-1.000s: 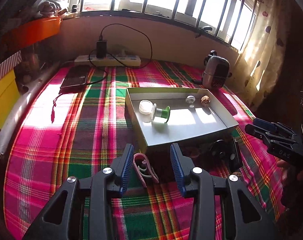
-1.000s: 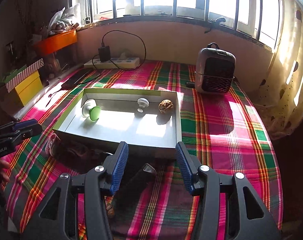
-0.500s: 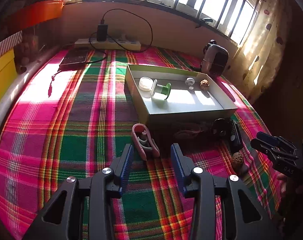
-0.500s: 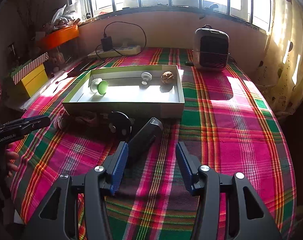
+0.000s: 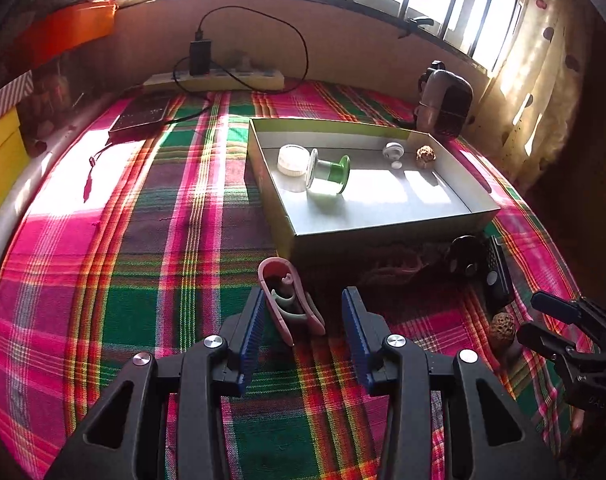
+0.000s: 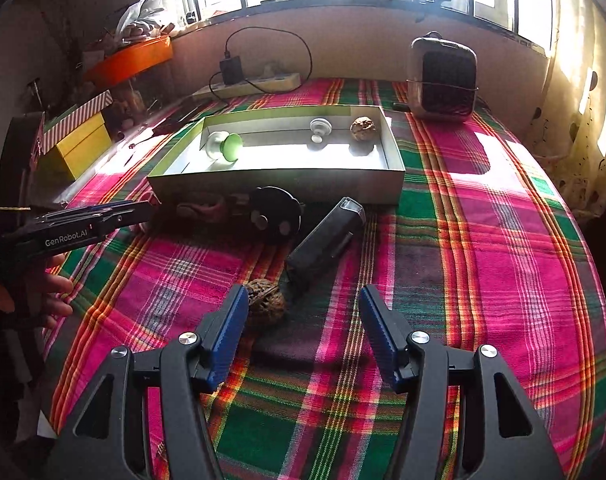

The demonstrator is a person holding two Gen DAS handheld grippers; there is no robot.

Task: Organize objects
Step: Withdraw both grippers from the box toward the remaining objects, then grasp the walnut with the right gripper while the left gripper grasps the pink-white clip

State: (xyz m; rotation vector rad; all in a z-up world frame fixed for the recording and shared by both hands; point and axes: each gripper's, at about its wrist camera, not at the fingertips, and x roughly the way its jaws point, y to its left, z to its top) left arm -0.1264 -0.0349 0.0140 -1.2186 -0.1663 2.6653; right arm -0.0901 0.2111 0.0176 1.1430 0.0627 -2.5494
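Observation:
A shallow grey box (image 5: 391, 216) (image 6: 279, 184) sits on the plaid cloth and holds a green spool (image 5: 329, 168), a white lid (image 5: 293, 156), a small white knob (image 5: 393, 151) and a walnut (image 5: 426, 154). A pink clip (image 5: 289, 300) lies in front of the box, just ahead of my open left gripper (image 5: 303, 320), its near end between the fingertips. My right gripper (image 6: 303, 316) is open above the cloth, with a loose walnut (image 6: 265, 300) by its left finger. A black round object (image 6: 277, 214) and a black rectangular device (image 6: 327, 232) lie before the box.
A small heater (image 6: 443, 76) stands at the back right. A power strip with charger (image 6: 255, 80) lies along the back wall, and a dark phone (image 5: 141, 114) lies on the cloth. Yellow and orange boxes (image 6: 83, 140) line the left side. A curtain (image 5: 543, 60) hangs right.
Both grippers have drawn back from the box toward the near edge. The pink clip, once far ahead, now lies at the left fingertips; the loose walnut has come into the right wrist view.

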